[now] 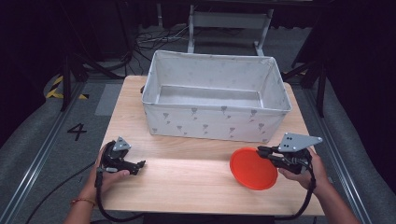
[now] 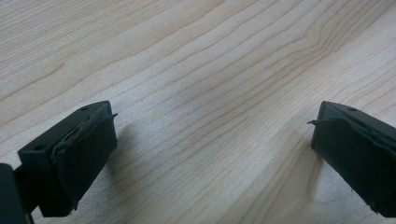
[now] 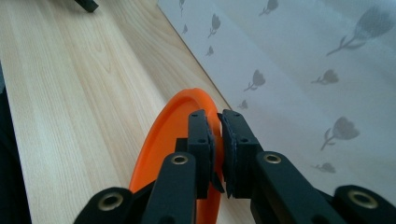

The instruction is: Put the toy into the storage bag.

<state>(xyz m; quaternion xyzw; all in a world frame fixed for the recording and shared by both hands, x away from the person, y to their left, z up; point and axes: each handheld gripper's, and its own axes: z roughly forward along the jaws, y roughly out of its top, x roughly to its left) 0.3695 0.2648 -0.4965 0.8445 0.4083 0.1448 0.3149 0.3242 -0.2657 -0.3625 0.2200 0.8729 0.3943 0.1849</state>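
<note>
The orange plate [image 1: 252, 169] is being held tilted over the wooden table [image 1: 187, 186], just before the grey fabric bin [image 1: 215, 122], its rim being pinched between the closed jaws of the right gripper [image 1: 259, 150], while the left gripper [image 1: 141, 164] is being kept wide open and empty.

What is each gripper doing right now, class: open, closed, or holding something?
Left gripper: open, jaws wide apart above the bare table, holding nothing.
Right gripper: closed on the rim of the orange plate.
</note>
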